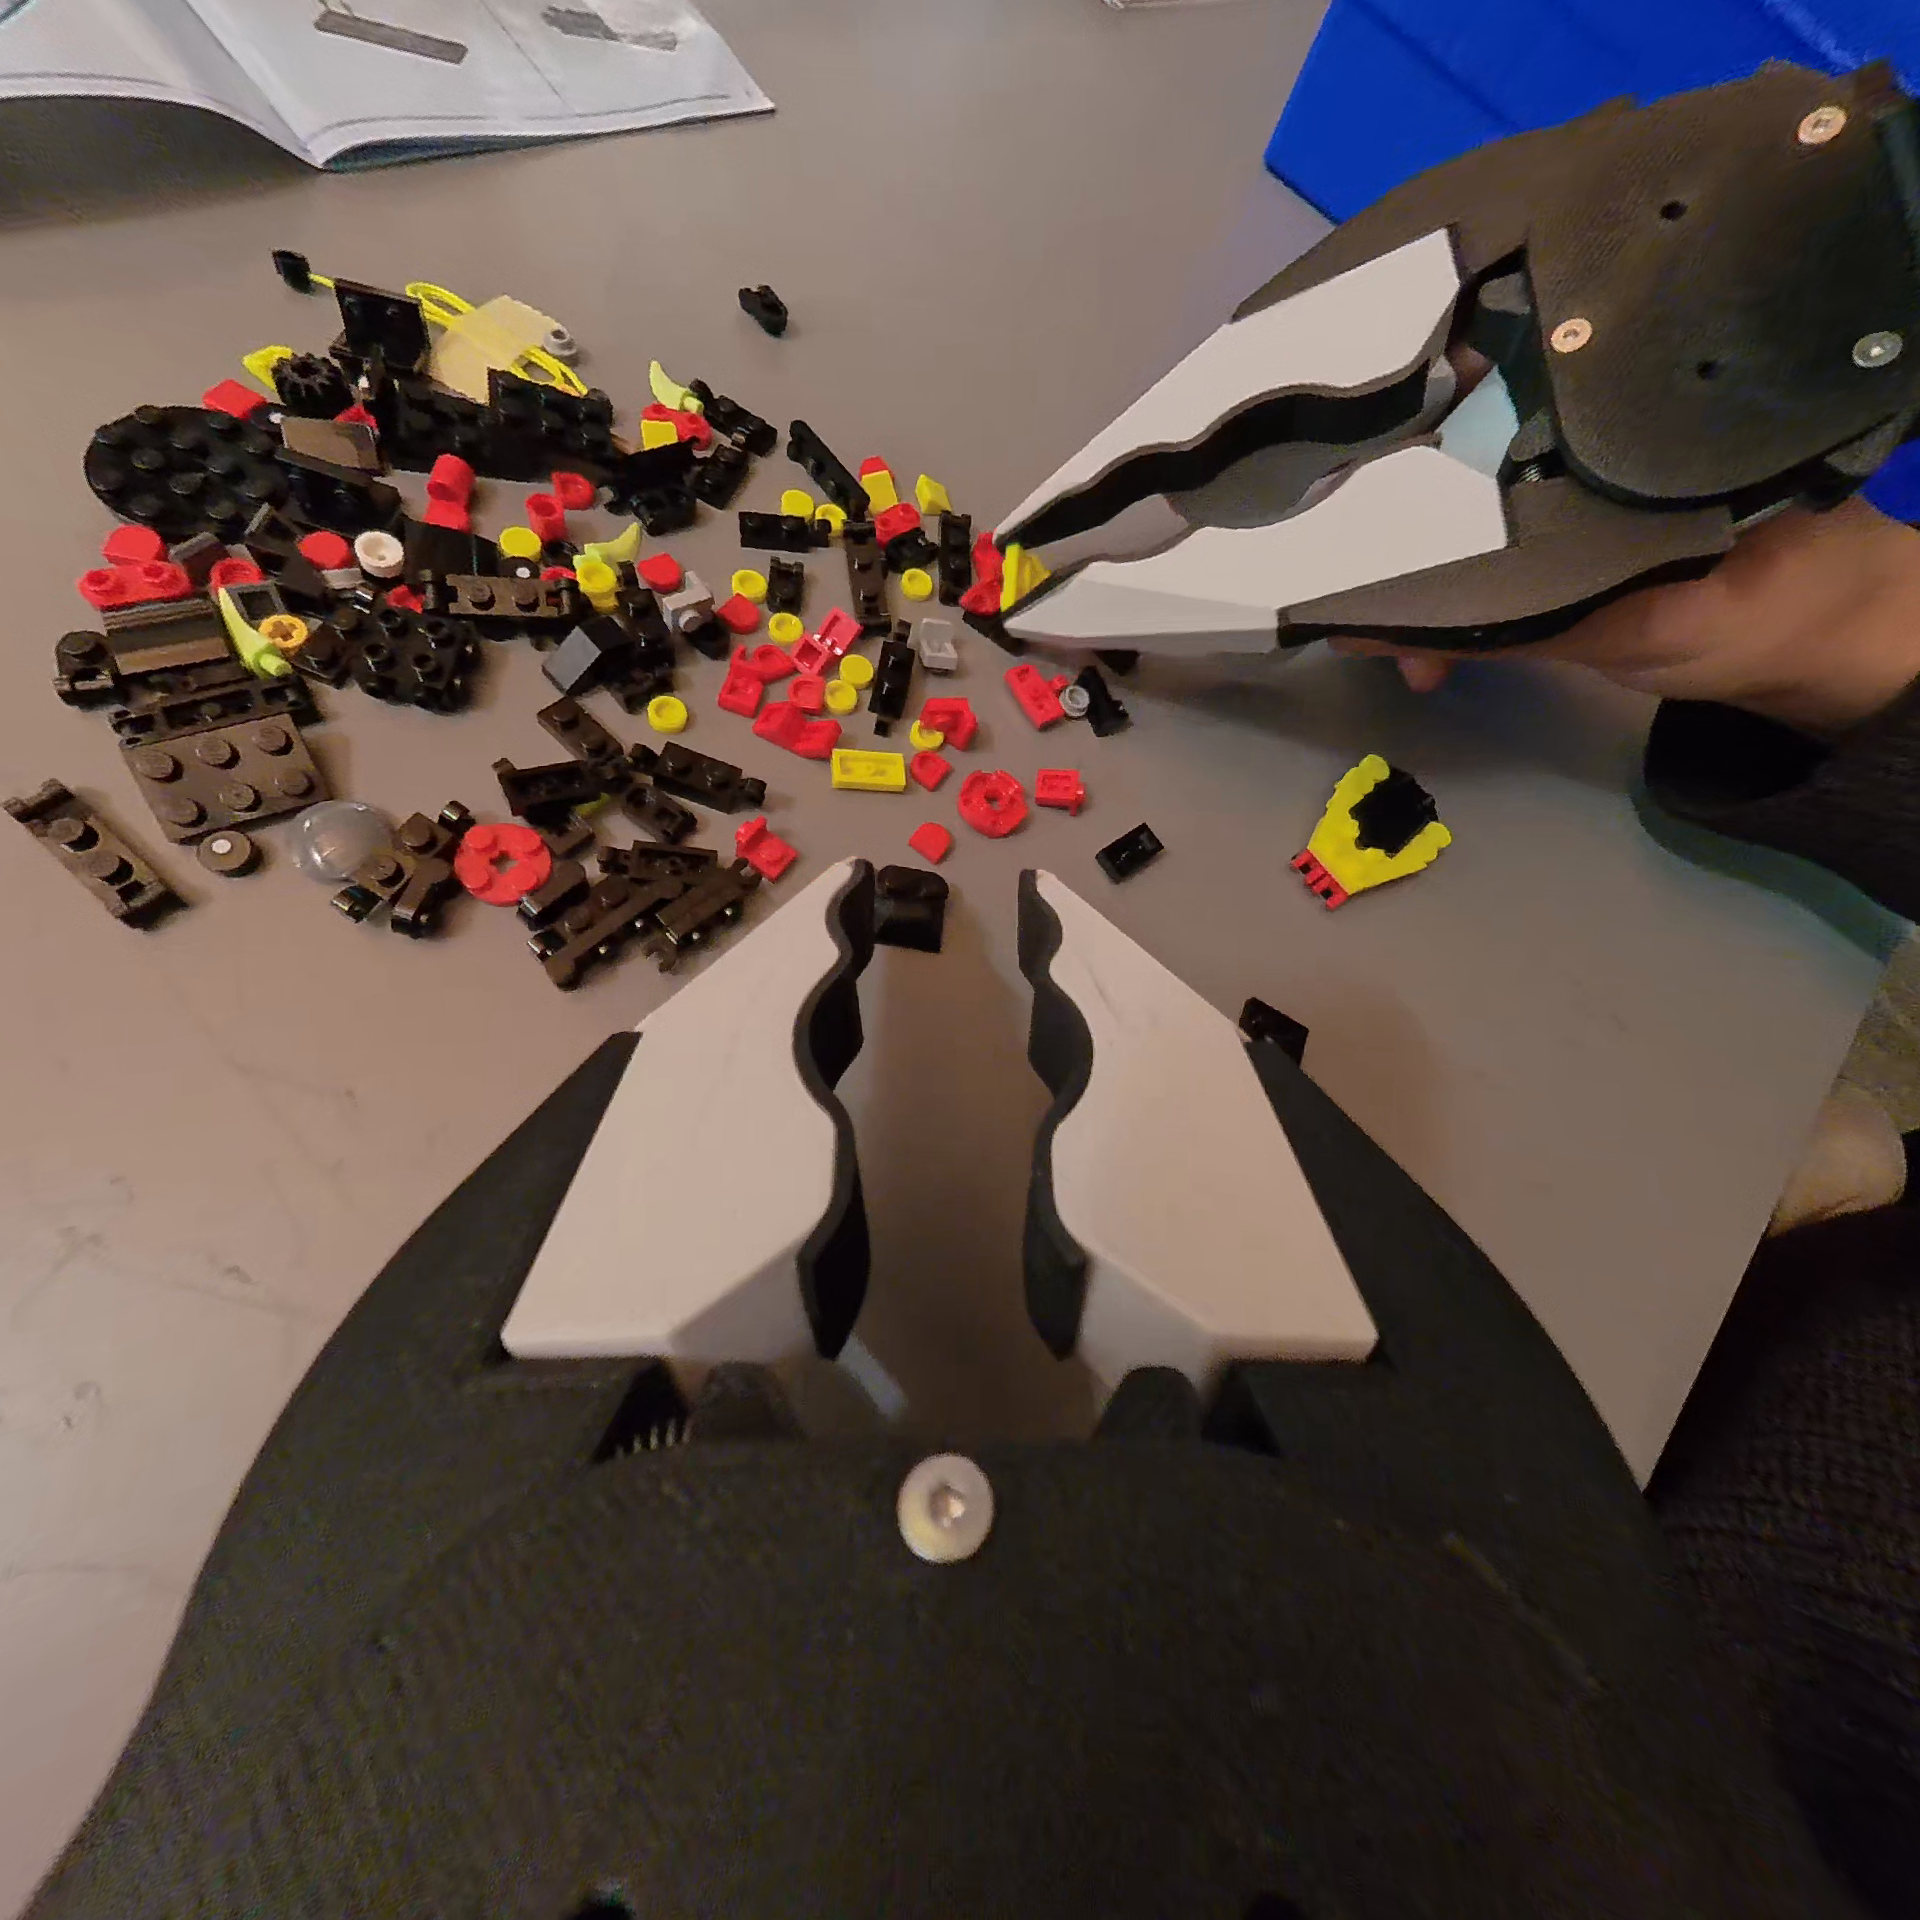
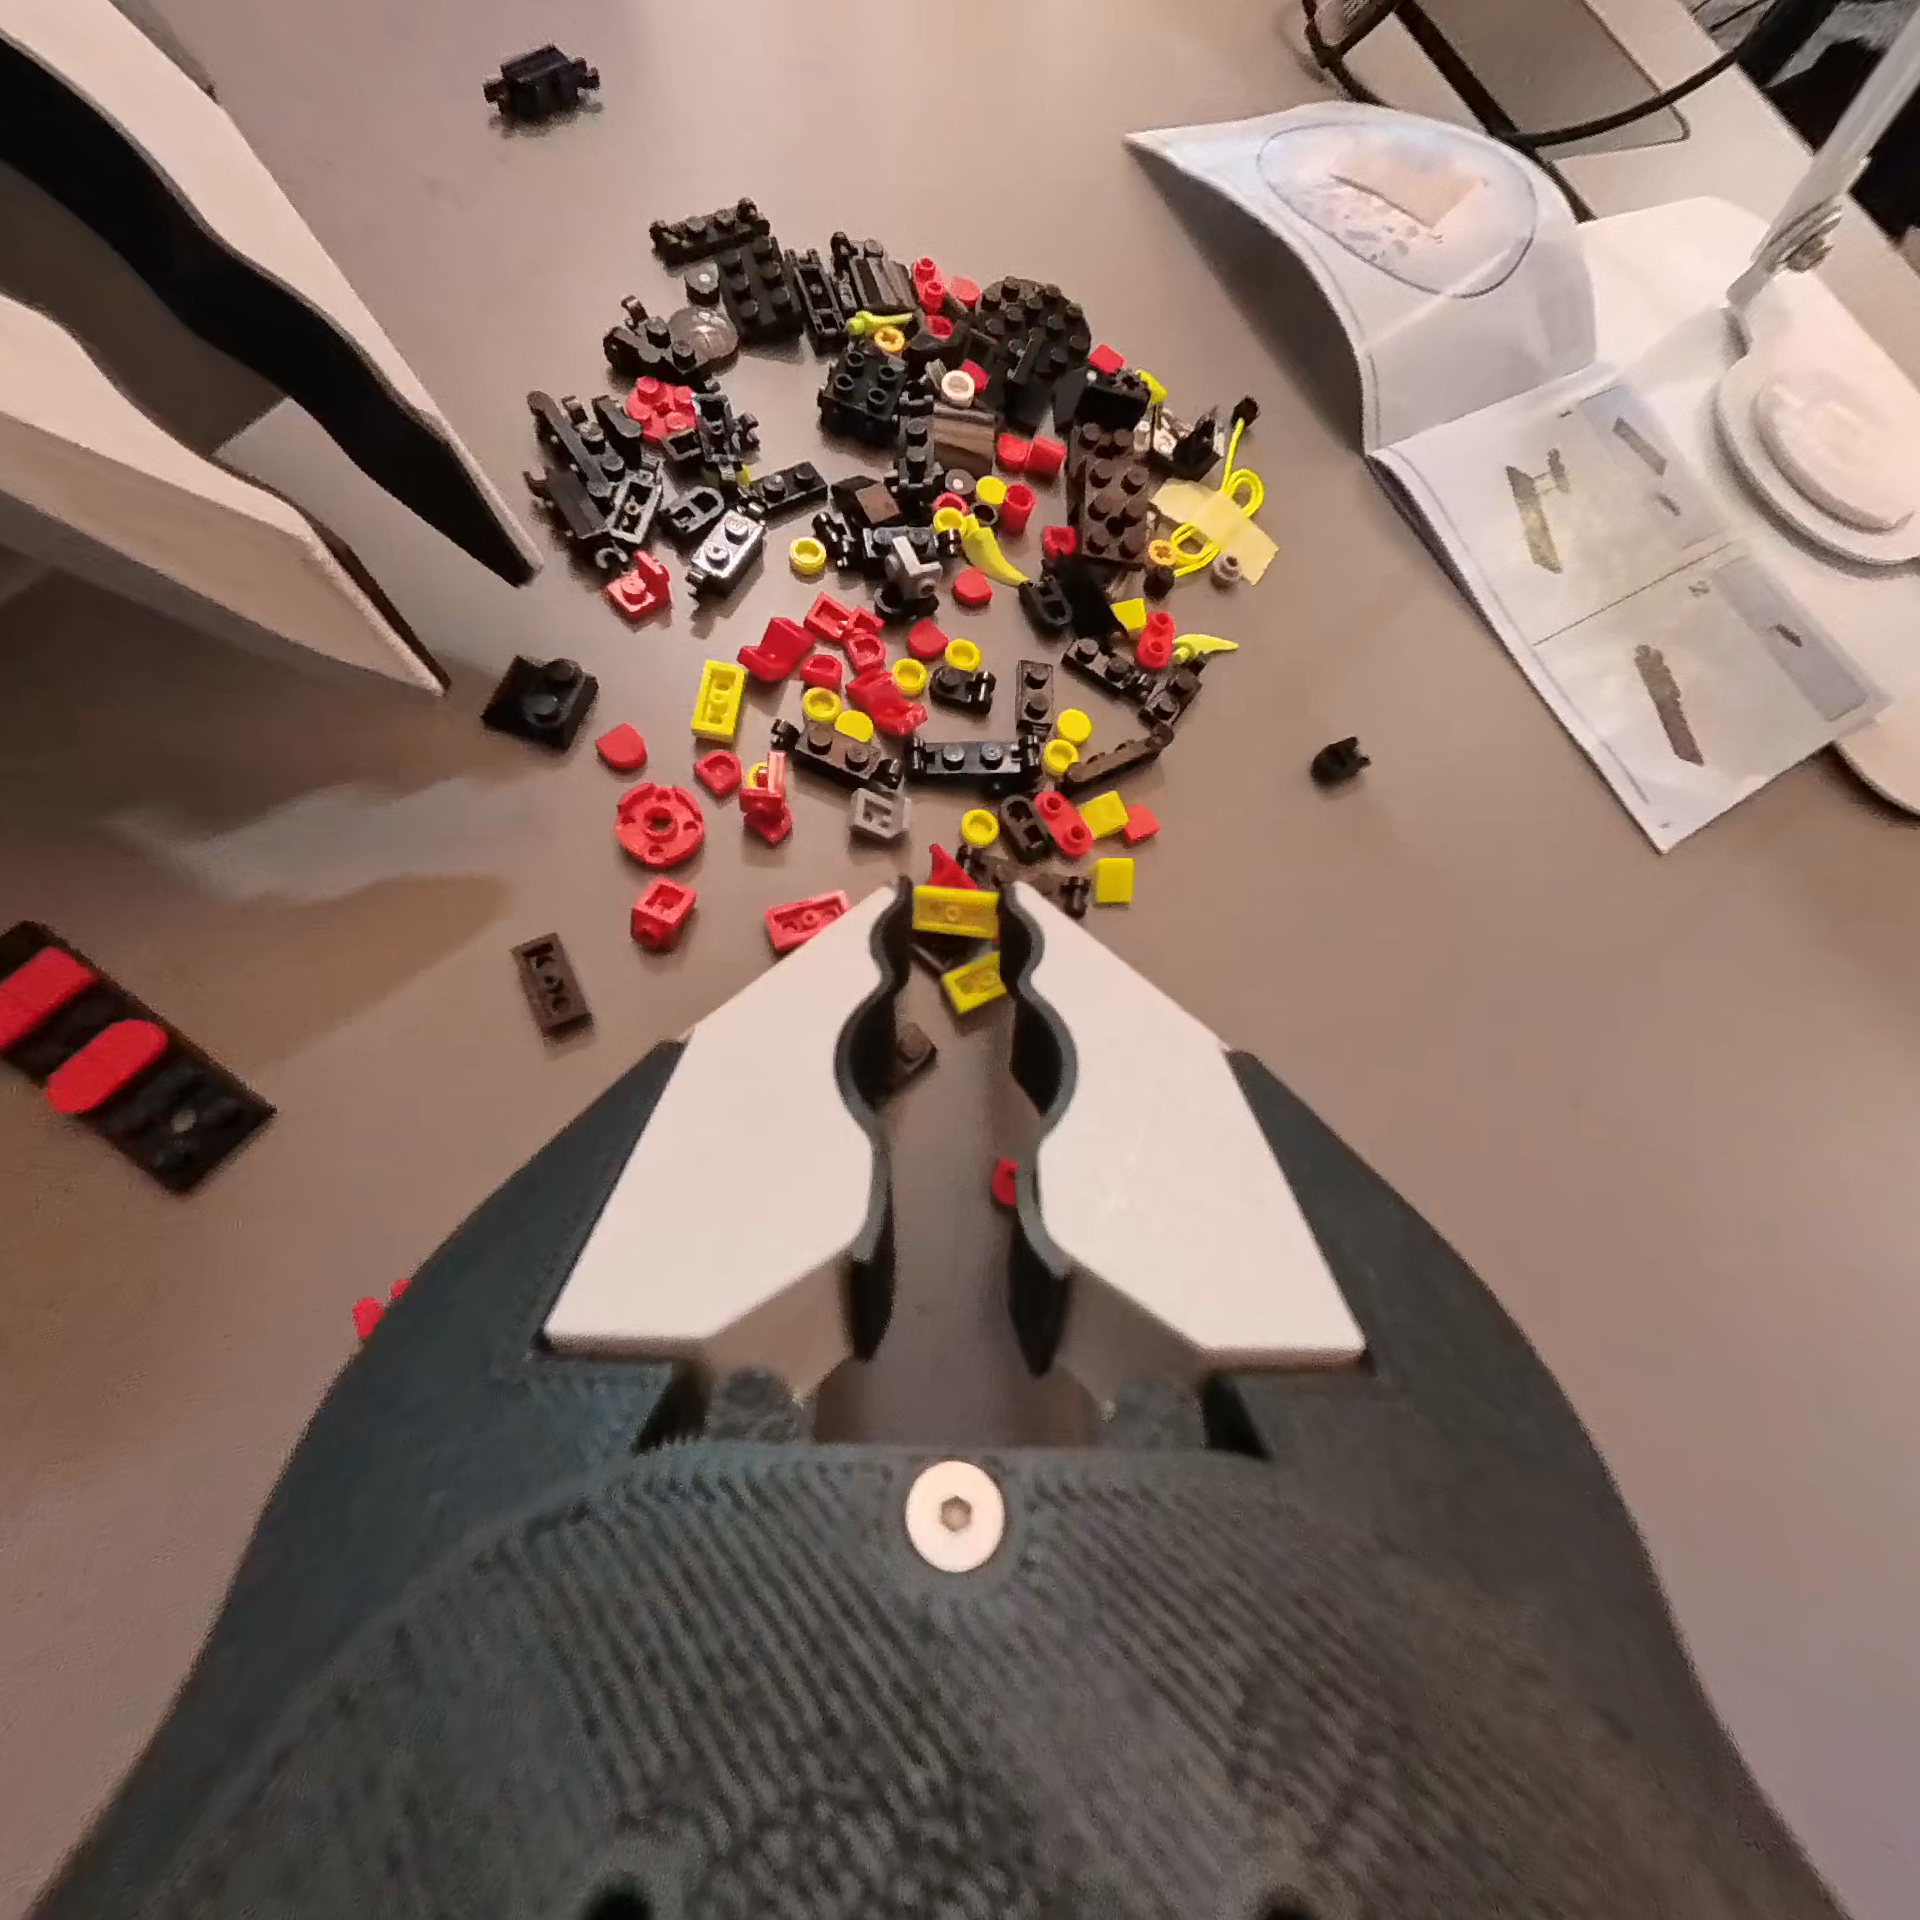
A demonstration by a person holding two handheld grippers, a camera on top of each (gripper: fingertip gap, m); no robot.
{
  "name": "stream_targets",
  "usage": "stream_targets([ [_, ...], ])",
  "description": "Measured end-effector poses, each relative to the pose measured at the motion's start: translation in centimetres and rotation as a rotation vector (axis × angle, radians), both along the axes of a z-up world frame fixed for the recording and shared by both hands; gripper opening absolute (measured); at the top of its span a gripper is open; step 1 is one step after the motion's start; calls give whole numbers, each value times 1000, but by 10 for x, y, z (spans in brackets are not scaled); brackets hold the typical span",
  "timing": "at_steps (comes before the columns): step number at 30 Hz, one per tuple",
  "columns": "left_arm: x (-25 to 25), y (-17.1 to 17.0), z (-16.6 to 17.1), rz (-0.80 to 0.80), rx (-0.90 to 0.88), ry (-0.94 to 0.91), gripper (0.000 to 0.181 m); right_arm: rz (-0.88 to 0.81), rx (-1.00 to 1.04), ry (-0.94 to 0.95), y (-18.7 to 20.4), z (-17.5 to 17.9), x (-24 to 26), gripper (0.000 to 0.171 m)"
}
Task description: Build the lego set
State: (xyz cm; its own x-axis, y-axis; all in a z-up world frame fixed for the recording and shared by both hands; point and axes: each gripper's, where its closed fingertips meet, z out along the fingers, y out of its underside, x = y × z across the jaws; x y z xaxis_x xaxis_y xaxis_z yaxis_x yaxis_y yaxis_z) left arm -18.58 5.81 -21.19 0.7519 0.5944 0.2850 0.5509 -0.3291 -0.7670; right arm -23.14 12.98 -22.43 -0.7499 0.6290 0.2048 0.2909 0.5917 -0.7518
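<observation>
Right gripper (image 2: 954,914): jaws nearly together, tips pinching a yellow 1x2 plate (image 2: 954,910) by its short ends. The plate is flat, glossy, faint moulding on top, at the near edge of the brick pile. A second yellow plate (image 2: 975,982) lies tilted just behind it, betw. the fingers (image 2: 769,1122). These are pale grey, smooth, wedge-shaped, w/ wavy black inner pads and a rough black printed body.

Left gripper (image 1: 945,883): jaws spread, nothing held. A small black clip piece (image 1: 910,906) sits touching the inside of its left finger tip; a black 1x2 plate (image 1: 1130,852) lies apart to the right.

Lego pile (image 1: 540,613) spreads over the matte grey-brown table (image 1: 260,1195): mostly black plates and hinge bits, plus red and yellow round studs, tiles, red brackets. Round black studded plate (image 1: 182,468) at the far left, black 2x3-ish plate (image 1: 223,774) nearer, clear dome (image 1: 338,836) beside it, neon-yellow string and claws at the back.

Small yellow/black sub-build w/ red edge (image 1: 1369,831) stands alone right of the pile. Black plate w/ two red rounded tiles (image 2: 114,1049) lies at the left edge of the right wrist view.

Open instruction booklet (image 2: 1621,540) lies beyond the pile, pages curved. Blue bin (image 1: 1455,83) at the far right; a hand (image 1: 1714,613) grips the right tool.
</observation>
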Motion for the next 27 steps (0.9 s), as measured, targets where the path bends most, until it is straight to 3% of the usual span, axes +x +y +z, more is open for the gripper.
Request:
stream_targets([
  [6,3,-2,2,-6,18,-6,25,-12,-94,49,10,26,0,14],
  [10,4,-2,3,-10,24,-14,25,-56,-65,13,28,16,-3,15],
  [15,6,-2,1,-16,29,-32,25,-39,-64,-18,24,10,2,15],
  [21,6,-2,1,-14,36,-44,25,-52,81,82,33,6,-4,15],
  [27,6,-1,1,-13,39,-49,25,-43,52,50,28,3,-2,15],
])
